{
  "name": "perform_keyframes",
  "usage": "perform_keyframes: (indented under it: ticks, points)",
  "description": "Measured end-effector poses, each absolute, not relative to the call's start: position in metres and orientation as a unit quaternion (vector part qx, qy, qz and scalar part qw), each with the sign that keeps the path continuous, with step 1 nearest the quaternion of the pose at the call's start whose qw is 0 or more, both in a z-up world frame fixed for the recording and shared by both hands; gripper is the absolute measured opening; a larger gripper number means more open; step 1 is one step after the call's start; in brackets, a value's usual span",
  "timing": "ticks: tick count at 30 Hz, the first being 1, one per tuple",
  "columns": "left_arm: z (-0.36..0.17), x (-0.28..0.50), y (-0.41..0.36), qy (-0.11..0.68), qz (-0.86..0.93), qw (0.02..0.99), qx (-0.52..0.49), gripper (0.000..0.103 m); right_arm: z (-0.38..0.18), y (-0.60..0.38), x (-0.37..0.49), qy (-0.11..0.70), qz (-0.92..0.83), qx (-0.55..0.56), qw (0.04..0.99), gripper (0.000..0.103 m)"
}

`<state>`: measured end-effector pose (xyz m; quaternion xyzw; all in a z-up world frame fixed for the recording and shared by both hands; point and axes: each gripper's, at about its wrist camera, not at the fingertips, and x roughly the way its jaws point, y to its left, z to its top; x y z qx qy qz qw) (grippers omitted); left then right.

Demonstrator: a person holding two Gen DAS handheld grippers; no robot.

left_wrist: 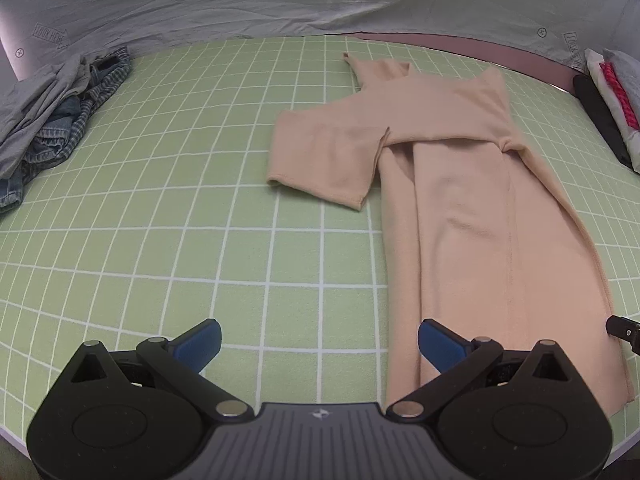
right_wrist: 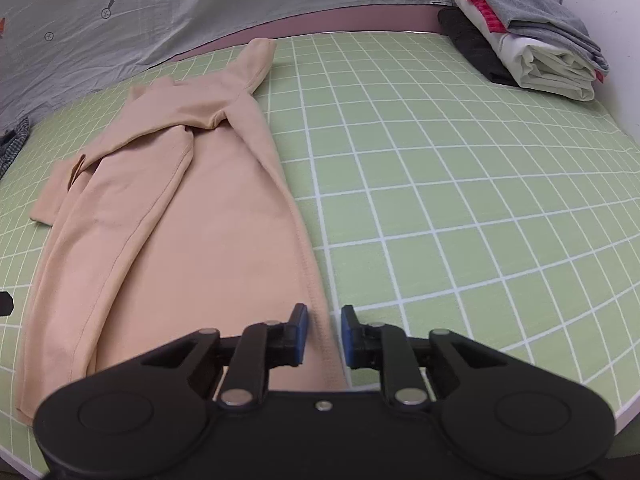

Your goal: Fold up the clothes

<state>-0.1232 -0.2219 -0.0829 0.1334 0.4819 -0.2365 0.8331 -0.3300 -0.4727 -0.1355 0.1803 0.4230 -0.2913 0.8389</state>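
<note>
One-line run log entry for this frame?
stage: mid-fold | peach garment: flat, sleeves crossed | left gripper: open, empty | right gripper: open at hem

A peach long-sleeved top lies flat on a green gridded mat, one sleeve folded across its chest. The left gripper hovers low at the garment's near edge, blue pads spread wide. A heap of denim and grey clothes sits far left.
</note>
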Motion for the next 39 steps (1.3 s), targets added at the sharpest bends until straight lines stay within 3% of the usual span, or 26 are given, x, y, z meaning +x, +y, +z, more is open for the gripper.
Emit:
perform_keyframes:
  ticks: [3, 16, 26, 29, 31, 33, 39]
  points:
    - [-0.082, -0.121, -0.21, 0.485, -0.218, 0.839, 0.12, 0.103, -0.133, -0.467, -0.328, 0.419, -0.285, 0.175, 0.844, 0.003]
    - [-0.086, -0.113, -0.169, 0.488, -0.211, 0.839, 0.119, 0.103, -0.099, -0.413, -0.299, 0.383, -0.215, 0.168, 0.883, 0.003]
    - [-0.092, -0.098, -0.13, 0.505, -0.18, 0.838, 0.105, 0.103, -0.123, -0.377, -0.261, 0.43, -0.164, 0.201, 0.865, 0.004]
    - [-0.093, -0.096, -0.131, 0.505, -0.185, 0.836, 0.104, 0.103, -0.117, -0.382, -0.268, 0.413, -0.169, 0.231, 0.865, 0.012]
    - [-0.093, -0.098, -0.136, 0.503, -0.194, 0.835, 0.107, 0.103, -0.108, -0.385, -0.275, 0.388, -0.181, 0.24, 0.871, 0.024]
    - [-0.093, -0.1, -0.14, 0.502, -0.204, 0.833, 0.112, 0.103, -0.101, -0.391, -0.282, 0.369, -0.206, 0.242, 0.874, 0.03]
    - [-0.094, -0.105, -0.152, 0.499, -0.222, 0.828, 0.126, 0.103, -0.109, -0.405, -0.29, 0.395, -0.262, 0.232, 0.849, 0.031]
